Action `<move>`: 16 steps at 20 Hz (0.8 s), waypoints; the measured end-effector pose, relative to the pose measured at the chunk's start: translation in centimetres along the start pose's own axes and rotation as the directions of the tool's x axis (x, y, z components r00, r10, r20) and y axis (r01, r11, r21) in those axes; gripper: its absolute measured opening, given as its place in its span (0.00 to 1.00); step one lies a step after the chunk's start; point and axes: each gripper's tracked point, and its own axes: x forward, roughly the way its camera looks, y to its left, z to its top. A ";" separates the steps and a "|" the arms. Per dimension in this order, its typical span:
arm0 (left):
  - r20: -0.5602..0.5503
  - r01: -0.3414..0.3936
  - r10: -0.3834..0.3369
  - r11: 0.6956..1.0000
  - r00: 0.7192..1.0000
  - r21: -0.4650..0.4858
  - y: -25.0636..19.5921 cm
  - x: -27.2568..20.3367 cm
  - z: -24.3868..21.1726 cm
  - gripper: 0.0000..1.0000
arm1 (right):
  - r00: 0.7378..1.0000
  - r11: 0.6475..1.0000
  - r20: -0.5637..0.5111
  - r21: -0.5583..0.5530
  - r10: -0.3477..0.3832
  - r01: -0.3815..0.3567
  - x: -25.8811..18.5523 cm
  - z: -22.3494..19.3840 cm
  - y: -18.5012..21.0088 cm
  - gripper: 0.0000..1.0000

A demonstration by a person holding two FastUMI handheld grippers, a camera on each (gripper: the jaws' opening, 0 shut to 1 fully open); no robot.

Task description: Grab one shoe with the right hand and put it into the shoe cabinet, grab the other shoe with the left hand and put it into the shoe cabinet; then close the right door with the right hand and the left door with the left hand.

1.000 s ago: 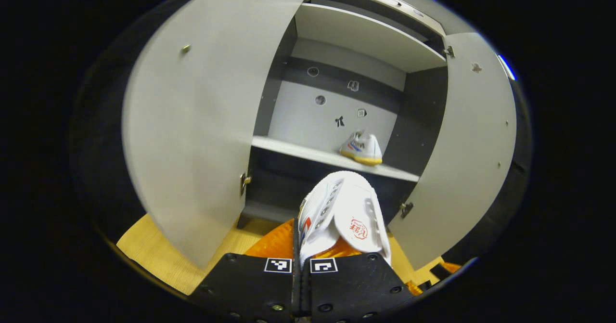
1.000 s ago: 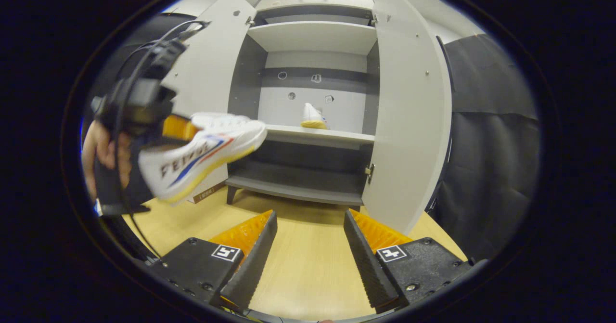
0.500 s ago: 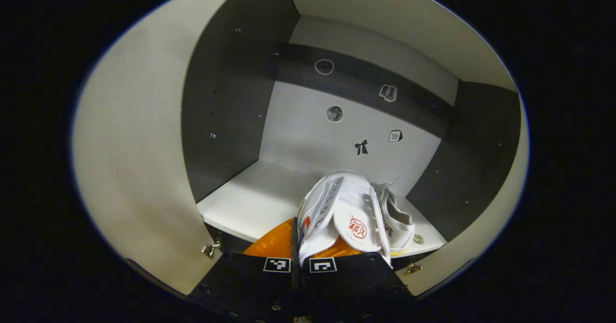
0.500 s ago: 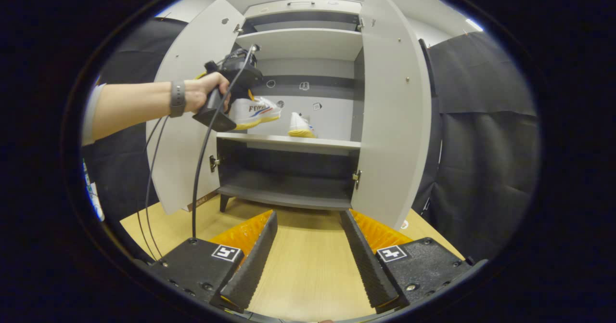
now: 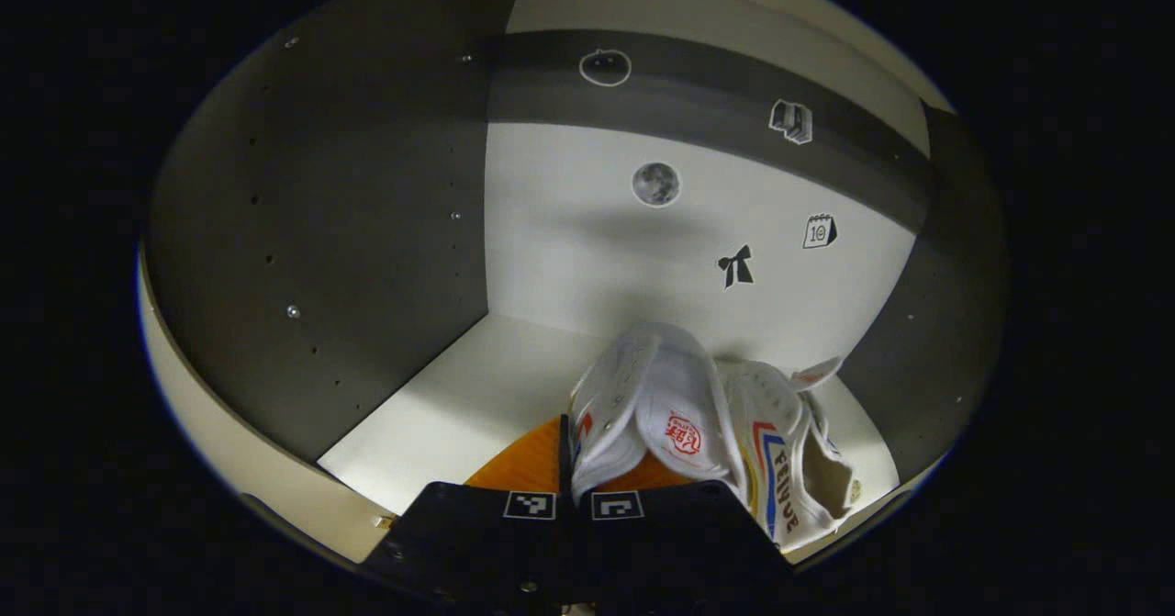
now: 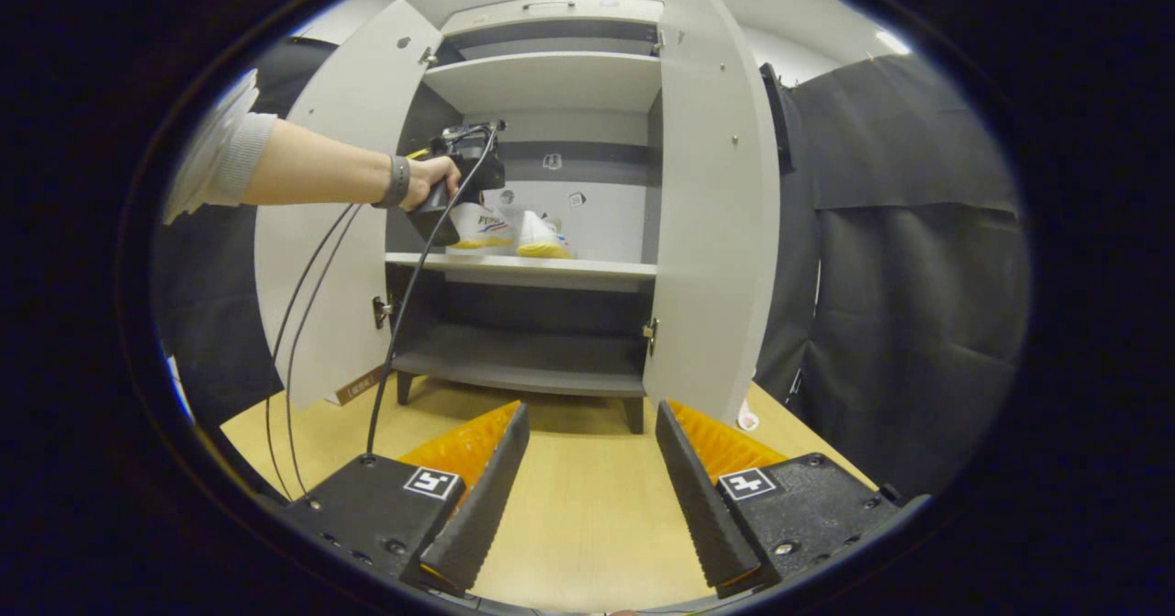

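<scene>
Left gripper view: the held shoe, judged light and soft, is clamped at its heel collar by the left gripper, just beside the other shoe on the shelf. The right gripper is held apart, empty.

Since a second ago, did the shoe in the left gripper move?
Yes. The held shoe has gone from outside the cabinet in over the middle shelf, next to the other shoe.
</scene>
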 end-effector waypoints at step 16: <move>-0.009 0.157 -0.157 0.987 0.988 -0.041 -0.9 -4.1 0.4 0.26 | 1.000 1.000 -0.020 0.022 -0.002 0.002 0.0 -0.9 -0.9 0.88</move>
